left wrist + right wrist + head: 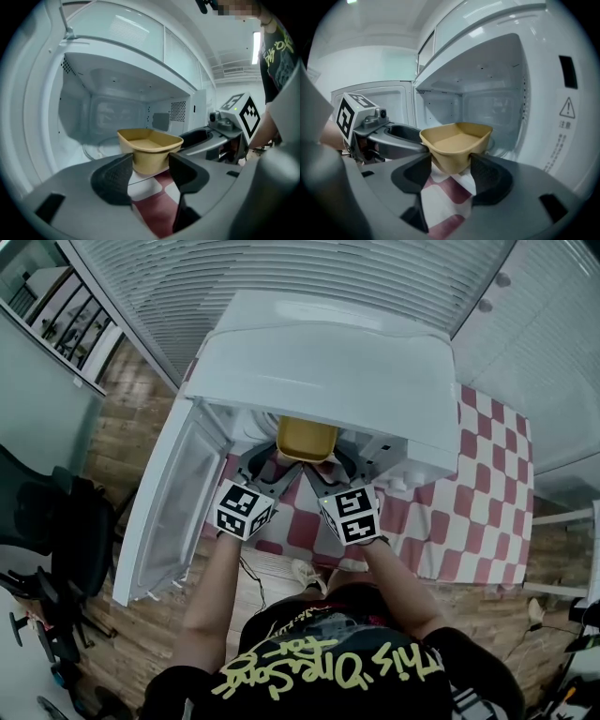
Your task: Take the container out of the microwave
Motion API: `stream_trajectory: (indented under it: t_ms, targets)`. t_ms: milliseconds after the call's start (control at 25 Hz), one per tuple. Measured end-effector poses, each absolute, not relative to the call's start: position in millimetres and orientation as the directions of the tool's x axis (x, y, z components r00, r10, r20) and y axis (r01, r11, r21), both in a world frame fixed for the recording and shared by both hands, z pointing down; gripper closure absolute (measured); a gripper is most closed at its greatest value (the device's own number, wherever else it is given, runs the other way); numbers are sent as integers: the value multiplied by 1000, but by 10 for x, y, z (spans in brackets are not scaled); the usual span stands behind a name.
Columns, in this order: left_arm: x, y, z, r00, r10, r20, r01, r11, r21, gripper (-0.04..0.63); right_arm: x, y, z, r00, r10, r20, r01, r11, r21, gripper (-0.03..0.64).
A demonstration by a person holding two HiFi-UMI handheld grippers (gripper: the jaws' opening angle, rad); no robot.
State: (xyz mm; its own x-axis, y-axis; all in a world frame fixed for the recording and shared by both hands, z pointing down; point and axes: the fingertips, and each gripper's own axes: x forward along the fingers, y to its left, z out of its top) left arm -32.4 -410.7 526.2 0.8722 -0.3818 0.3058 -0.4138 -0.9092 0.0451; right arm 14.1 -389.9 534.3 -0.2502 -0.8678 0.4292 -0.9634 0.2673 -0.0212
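- At the mouth of the single glossy white microwave point(319, 362) was one container point(307, 437), a matte tan tub with rounded corners and a flared rim.
- You held two tools, the left hand-held gripper point(150, 157) and the right hand-held gripper point(450, 157). Each stood wide and clamped the container's lower walls between dark, textured pads point(115, 176).
- Each carried one marker cube point(244, 510).
- One door point(173, 507) hung open at the left.
- One round glass turntable point(96, 147) lay behind the container.
- One red-and-white checked cloth point(469, 512) covered the tabletop.
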Motion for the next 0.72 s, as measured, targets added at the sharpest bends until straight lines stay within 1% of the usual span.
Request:
stream_trajectory:
  t_ms: [280,480,720]
  targets:
    - [-411,-4047,5205,842,-448,299,-476,-879,23,354,75,-3866,5292,-273,-865,421,-957,291,-24,360]
    - [-475,-3966,5127,814,-490,310,-511,-860,-19,359,14,-3804,5255,-312,-857,410,-948,311,-72,362]
    - [-577,-3840,4999,801,-519,300,-539,-842,-16,359,-84,-3700,5149,-360,-849,387,-932,345,-110,362]
